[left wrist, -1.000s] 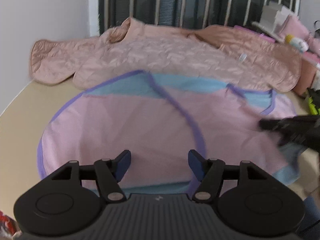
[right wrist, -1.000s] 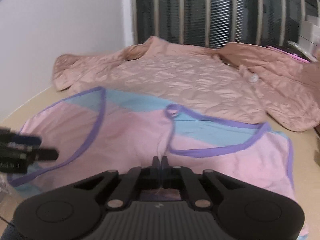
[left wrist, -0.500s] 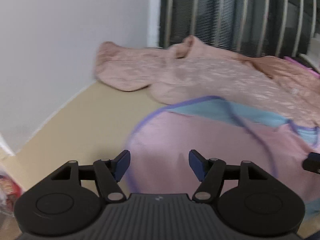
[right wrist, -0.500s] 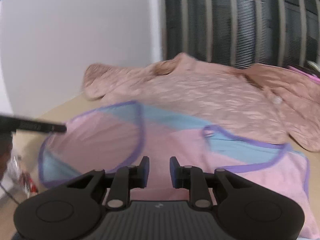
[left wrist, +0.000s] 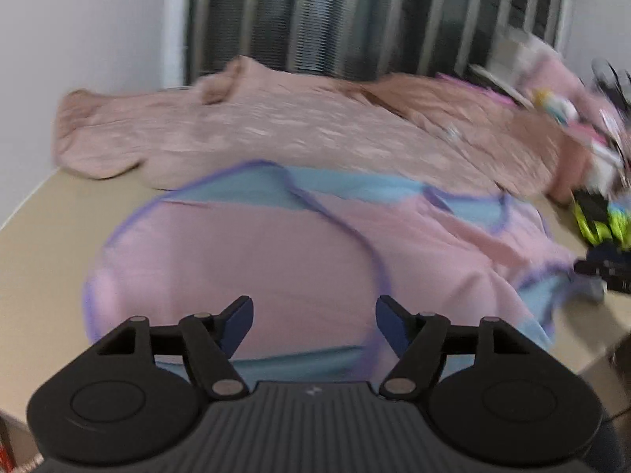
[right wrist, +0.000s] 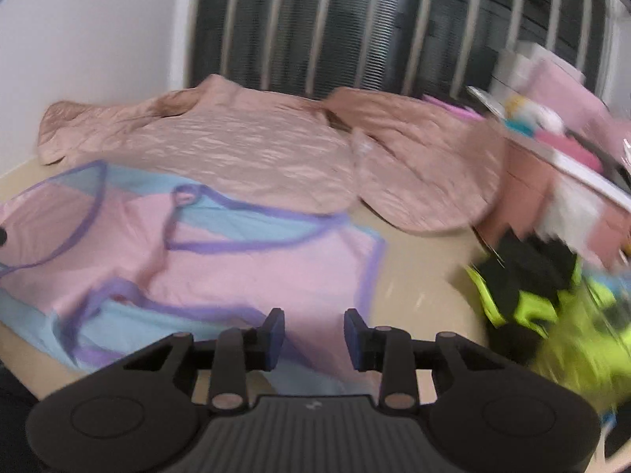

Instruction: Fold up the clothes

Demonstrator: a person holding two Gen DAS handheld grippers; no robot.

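A beige surface (left wrist: 59,213) fills the lower part of both wrist views, backed by a white wall (left wrist: 79,31) on the left and dark slatted blinds (right wrist: 355,39) behind. Along the far edge of the surface a quilted peach jacket (right wrist: 236,146) lies spread out, its sleeves reaching toward the far left and far right corners. At the right edge sits a blurred clutter of pink boxes (right wrist: 560,90) and a neon yellow and black garment (right wrist: 544,291), too smeared to name more closely.

The pink garment (left wrist: 256,260) lies flat on the middle of the surface, just in front of the jacket and overlapping its near hem. It is thin pink cloth with light blue panels and purple trim along the edges and around the openings. Its near right part is rumpled, with a blue layer turned up and showing near the front edge of the surface.

The left gripper (left wrist: 313,325) hovers over the near left part of the garment, fingers spread wide and holding nothing. The right gripper (right wrist: 308,335) hangs above the garment's near right corner, its fingers also apart with nothing between them. In the left view, the right gripper's dark tip shows at the garment's right side.
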